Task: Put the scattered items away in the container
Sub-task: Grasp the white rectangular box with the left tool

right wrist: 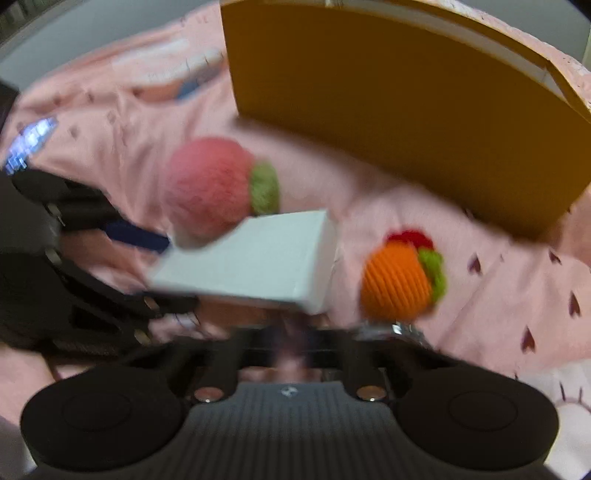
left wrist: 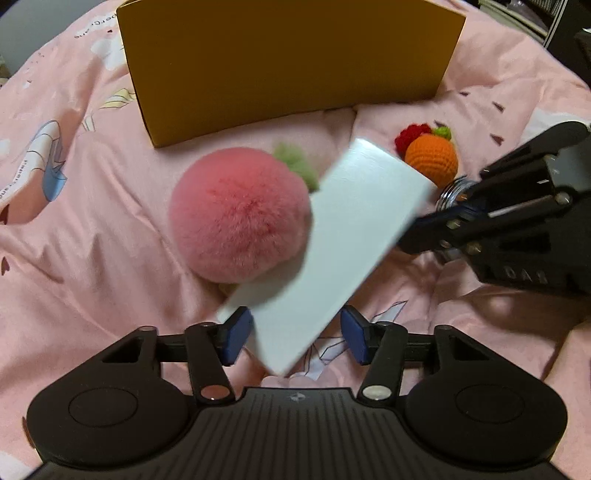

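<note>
A white flat box (left wrist: 332, 251) is tilted in the air, one end between my left gripper's (left wrist: 297, 338) blue pads (left wrist: 236, 339), which stand a little apart from it. The box also shows in the right wrist view (right wrist: 251, 262). A fluffy pink peach plush (left wrist: 240, 218) lies behind it on the pink bedding. A crocheted orange fruit (left wrist: 430, 157) with a red berry lies to the right. My right gripper (left wrist: 432, 225) reaches in from the right, by a small glass jar (left wrist: 452, 194). The yellow cardboard container (left wrist: 288, 62) stands behind. The right wrist view is blurred.
Pink patterned bedding (left wrist: 92, 236) covers the whole surface, with folds. The container's tall front wall (right wrist: 388, 110) faces both grippers. Dark furniture shows at the far right edge (left wrist: 565, 33).
</note>
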A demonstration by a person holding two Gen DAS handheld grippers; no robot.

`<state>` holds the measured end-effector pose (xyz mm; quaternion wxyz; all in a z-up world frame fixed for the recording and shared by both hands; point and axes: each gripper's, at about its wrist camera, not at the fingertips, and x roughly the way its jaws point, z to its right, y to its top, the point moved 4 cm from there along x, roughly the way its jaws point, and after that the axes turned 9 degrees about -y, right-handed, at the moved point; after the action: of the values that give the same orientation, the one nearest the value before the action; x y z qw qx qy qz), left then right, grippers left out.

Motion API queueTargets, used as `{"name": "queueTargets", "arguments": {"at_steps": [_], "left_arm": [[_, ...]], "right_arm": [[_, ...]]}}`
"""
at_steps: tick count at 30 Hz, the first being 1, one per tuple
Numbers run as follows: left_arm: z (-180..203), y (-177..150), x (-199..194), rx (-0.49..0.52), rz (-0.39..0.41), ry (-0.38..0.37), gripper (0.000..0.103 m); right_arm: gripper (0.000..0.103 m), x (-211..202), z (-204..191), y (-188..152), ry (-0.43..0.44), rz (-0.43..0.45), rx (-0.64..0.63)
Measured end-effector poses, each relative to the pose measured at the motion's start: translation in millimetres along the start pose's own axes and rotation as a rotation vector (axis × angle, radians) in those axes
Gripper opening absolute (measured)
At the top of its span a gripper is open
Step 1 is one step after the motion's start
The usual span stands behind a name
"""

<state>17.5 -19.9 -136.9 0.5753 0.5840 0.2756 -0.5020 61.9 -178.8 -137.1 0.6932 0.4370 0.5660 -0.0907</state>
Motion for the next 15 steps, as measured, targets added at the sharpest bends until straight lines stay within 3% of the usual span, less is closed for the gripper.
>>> {"name": "queueTargets", "arguments": {"at_steps": [9,12,15], "left_arm": [[20,14,1,0.117,0.035,0.029,0.062],[31,20,6,0.223,0.070,0.085,0.062],[40,24,22,0.293,0.032,0.150,0.058]], "right_arm": [[0.005,-10,2,23,0.016,0.104,0.049],[0.006,-10,1,29,0.016,0.109,0.052],[0.005,-11,4,28,0.024,0.107,0.063]]}}
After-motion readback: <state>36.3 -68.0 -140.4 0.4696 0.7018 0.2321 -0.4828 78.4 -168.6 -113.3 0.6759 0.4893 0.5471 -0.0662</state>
